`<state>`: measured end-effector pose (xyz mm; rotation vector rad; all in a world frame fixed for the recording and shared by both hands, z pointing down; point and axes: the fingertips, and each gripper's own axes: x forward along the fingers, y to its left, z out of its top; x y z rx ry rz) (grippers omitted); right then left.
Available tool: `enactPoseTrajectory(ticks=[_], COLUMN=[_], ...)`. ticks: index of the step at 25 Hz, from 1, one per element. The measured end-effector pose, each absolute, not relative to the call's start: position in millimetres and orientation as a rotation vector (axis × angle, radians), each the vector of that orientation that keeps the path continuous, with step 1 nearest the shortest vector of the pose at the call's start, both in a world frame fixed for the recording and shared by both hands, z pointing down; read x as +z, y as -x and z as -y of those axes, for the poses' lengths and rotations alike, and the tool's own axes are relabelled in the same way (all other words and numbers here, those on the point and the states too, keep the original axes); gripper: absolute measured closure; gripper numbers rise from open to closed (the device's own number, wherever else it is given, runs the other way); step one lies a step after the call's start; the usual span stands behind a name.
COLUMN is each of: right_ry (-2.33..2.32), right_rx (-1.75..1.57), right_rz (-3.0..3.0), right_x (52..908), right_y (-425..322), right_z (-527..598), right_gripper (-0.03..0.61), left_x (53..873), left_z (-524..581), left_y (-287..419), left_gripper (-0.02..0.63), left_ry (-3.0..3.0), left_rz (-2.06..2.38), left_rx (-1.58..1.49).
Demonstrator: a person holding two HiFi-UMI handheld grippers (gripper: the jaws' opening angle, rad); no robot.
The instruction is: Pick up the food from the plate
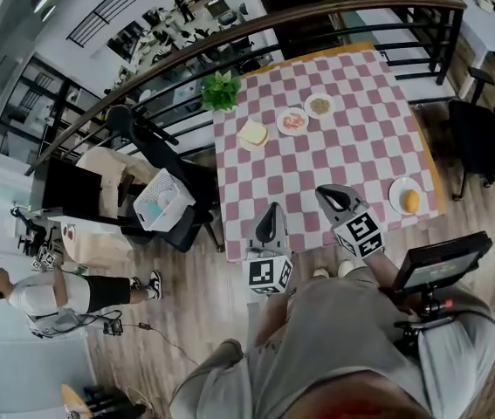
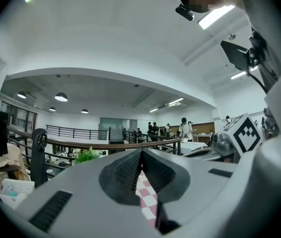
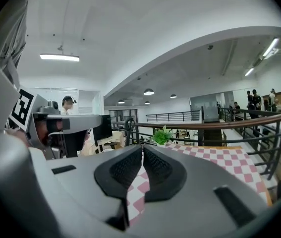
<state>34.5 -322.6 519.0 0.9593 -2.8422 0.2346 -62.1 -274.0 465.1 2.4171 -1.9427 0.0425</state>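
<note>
A table with a pink-and-white checked cloth point(image 1: 352, 155) carries several plates. A white plate point(image 1: 395, 206) with a yellow-orange piece of food point(image 1: 411, 201) sits near the front right corner. Farther back lie a slice of toast point(image 1: 253, 133), a plate of pink food point(image 1: 292, 120) and a plate of brownish food point(image 1: 319, 106). My left gripper point(image 1: 273, 208) hovers at the table's near edge, shut and empty. My right gripper point(image 1: 327, 192) is held over the front of the cloth, left of the yellow food, also shut with nothing in it. Both gripper views look level across the room over the cloth point(image 3: 214, 157).
A potted green plant point(image 1: 221, 90) stands at the table's far left corner. A curved railing point(image 1: 230, 46) runs behind the table. A black chair with a white basket point(image 1: 161, 201) stands left of it, another dark chair point(image 1: 483, 138) to the right. A screen point(image 1: 439, 260) sits by my right side.
</note>
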Motion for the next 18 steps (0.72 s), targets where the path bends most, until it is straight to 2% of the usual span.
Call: enactPoseTrajectory(ticks=[8,18], right_ry=[-1.000,-1.028], right_rx=[0.180,0.103], right_rz=[2.829,2.805], right_x=[490.7,482.9], right_y=[-22.8,-30.4], right_z=[324.8,310.3], right_gripper=[0.561,0.561], left_x=[440.3,453.1], left_z=[298.8,291.2], left_y=[51.6,42.2], left_gripper=[0.606,0.606], left_ry=[-2.546,-2.552], left_rz=[1.857,1.786], left_rx=[-0.061,-0.107])
